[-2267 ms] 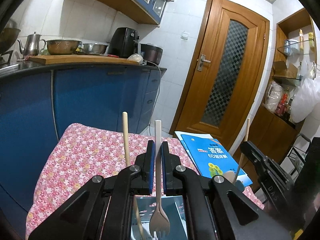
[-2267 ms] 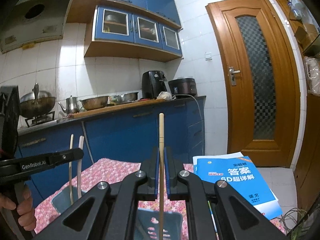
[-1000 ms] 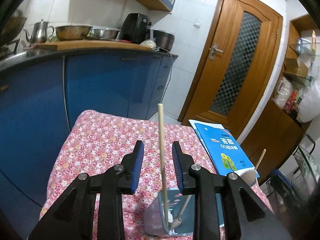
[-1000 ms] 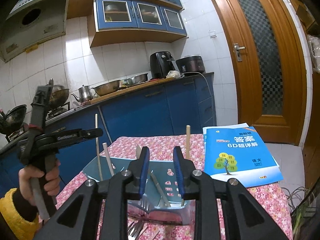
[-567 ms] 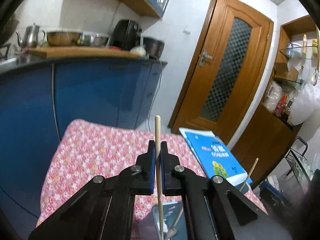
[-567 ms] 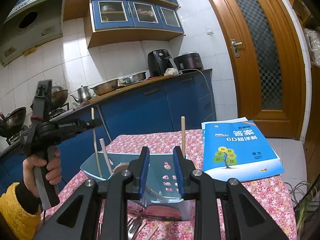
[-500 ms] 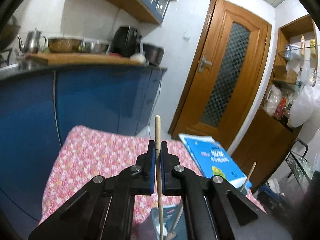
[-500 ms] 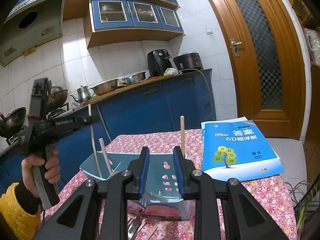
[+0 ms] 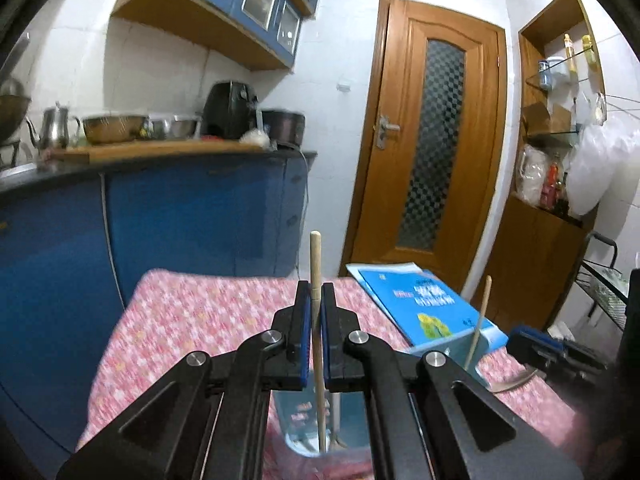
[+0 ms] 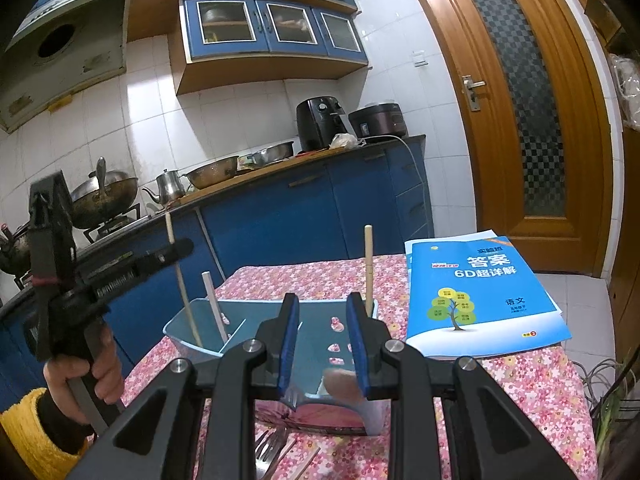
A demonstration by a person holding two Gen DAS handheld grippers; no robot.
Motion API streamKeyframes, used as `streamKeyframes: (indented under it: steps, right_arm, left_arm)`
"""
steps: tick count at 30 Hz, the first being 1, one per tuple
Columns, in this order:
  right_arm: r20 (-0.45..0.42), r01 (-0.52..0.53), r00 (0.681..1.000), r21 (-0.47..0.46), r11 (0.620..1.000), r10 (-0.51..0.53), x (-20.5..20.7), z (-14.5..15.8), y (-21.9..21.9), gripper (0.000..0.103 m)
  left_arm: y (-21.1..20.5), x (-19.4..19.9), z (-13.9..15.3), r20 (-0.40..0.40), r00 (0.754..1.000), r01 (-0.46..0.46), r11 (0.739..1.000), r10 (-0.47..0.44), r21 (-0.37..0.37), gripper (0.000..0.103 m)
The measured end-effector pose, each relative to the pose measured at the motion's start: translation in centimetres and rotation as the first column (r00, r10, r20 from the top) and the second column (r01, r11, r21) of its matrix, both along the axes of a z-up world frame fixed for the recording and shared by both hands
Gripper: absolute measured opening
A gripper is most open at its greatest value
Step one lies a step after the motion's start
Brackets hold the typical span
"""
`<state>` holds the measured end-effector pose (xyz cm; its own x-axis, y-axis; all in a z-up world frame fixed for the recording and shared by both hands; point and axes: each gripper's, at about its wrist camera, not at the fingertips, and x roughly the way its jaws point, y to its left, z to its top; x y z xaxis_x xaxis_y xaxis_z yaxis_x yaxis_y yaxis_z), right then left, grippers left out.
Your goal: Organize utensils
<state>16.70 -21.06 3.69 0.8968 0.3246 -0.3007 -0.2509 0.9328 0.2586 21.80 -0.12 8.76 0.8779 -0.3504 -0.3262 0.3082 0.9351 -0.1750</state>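
At frame centre, a wooden chopstick [image 9: 316,280], free a second earlier, is clamped by the left gripper [image 9: 315,312] above the blue organizer [image 10: 188,330], suggesting relocation, while the right gripper [image 10: 322,320] is held wide and empty.

Blue booklet [image 10: 476,296]: "答案", "6D超详解", "语文"

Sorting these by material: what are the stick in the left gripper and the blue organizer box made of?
The stick clamped in the left gripper looks like pale unfinished wood or bamboo: matte tan, rounded tip. The organizer box appears to be thin light-blue plastic: smooth, slightly translucent walls.
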Motion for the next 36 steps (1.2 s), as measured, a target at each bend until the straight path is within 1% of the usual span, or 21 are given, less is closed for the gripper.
streamKeyframes:
  steps: [2,3,4,6,7,13,19,24,30,36]
  right_arm:
    - [-0.003,-0.003,1.0,-0.002,1.0,0.003,-0.1,0.0,0.1,0.027]
    - [-0.005,-0.004,1.0,-0.003,1.0,0.004,-0.2,0.1,0.1,0.027]
    - [-0.006,-0.005,1.0,-0.005,1.0,0.005,-0.4,0.1,0.1,0.027]
    - [-0.008,-0.006,1.0,-0.008,1.0,0.006,-0.7,0.1,0.2,0.027]
    - [-0.008,-0.006,1.0,-0.008,1.0,0.006,-0.9,0.1,0.2,0.027]
    - [-0.014,-0.007,1.0,-0.012,1.0,0.007,-1.8,0.5,0.3,0.027]
    - [-0.029,0.0,1.0,-0.037,0.999,-0.001,-3.4,1.1,0.8,0.029]
    - [-0.054,-0.002,0.999,-0.044,0.999,0.0,-5.0,1.5,1.1,0.03]
    - [-0.103,0.001,0.995,-0.038,0.999,-0.004,-7.0,1.7,1.3,0.032]
    - [-0.144,-0.001,0.99,-0.03,1.0,-0.004,-8.8,1.2,1.4,0.035]
  left_arm:
    - [0.1,0.0,-0.5,-0.035,0.999,0.007,1.0,-0.007,-0.018,0.003]
    - [0.2,0.0,-0.7,-0.057,0.998,0.009,1.0,-0.011,-0.023,0.009]
    - [0.3,-0.1,-0.8,-0.07,0.997,0.012,1.0,-0.014,-0.025,0.02]
    - [0.4,-0.4,-0.9,-0.084,0.996,0.014,0.999,-0.017,-0.029,0.029]
    - [0.4,-0.7,-0.9,-0.086,0.996,0.016,0.999,-0.018,-0.029,0.03]
    - [0.6,-2.4,-0.4,-0.117,0.993,0.025,0.999,-0.028,-0.024,0.034]
    - [1.0,-4.7,-0.1,-0.168,0.985,0.023,1.0,-0.027,-0.021,0.034]
    - [1.4,-6.8,0.3,-0.201,0.979,0.022,1.0,-0.021,0.002,0.034]
    - [1.5,-9.4,0.1,-0.259,0.966,0.032,0.999,-0.025,0.023,0.034]
    - [1.9,-11.3,-0.9,-0.315,0.948,0.041,0.999,-0.038,0.004,0.034]
